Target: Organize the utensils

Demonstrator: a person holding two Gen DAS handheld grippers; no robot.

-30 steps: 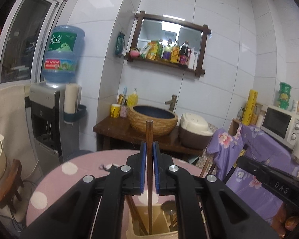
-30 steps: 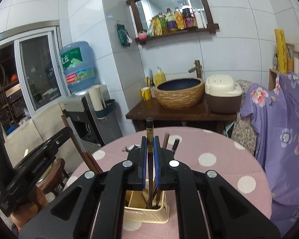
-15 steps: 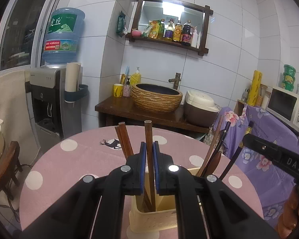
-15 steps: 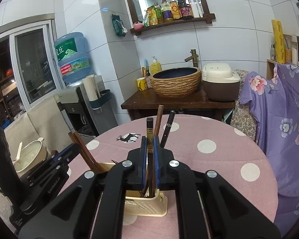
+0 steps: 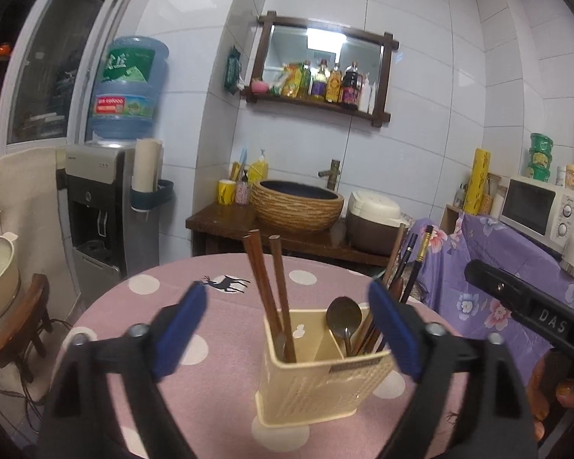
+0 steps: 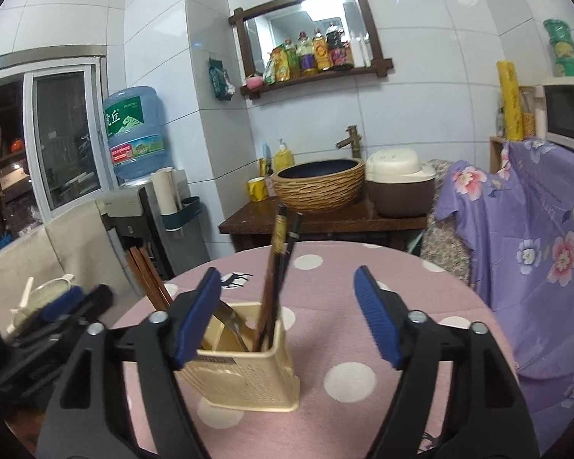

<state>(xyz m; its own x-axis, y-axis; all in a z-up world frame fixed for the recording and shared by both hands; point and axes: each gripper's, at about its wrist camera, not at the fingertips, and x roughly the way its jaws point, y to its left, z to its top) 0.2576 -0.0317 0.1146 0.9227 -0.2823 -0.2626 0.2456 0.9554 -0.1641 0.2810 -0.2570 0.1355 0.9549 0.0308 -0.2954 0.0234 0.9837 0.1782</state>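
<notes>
A cream utensil holder (image 5: 317,375) (image 6: 248,367) stands on the pink dotted table. Two brown chopsticks (image 5: 271,290) lean in its left compartment. A metal spoon (image 5: 343,317) and dark chopsticks (image 5: 409,267) fill the right side. My left gripper (image 5: 287,306) is opening wide; the brown chopsticks rise between its jaws, and neither pad touches them. My right gripper (image 6: 287,290) is opening too; the dark chopsticks (image 6: 277,267) stand free between its jaws. Each gripper shows at the edge of the other's view: the right gripper (image 5: 532,313) and the left gripper (image 6: 57,313).
The round table (image 5: 210,290) has its far edge near a wooden stand with a woven basin (image 5: 298,206) and a rice cooker (image 5: 375,222). A water dispenser (image 5: 99,206) stands at the left, and a purple flowered cloth (image 6: 535,248) with a microwave (image 5: 535,206) at the right.
Both grippers were shut on a chopstick each and have let go; both chopsticks now stand in the holder. Both hands have sunk closer to the holder.
</notes>
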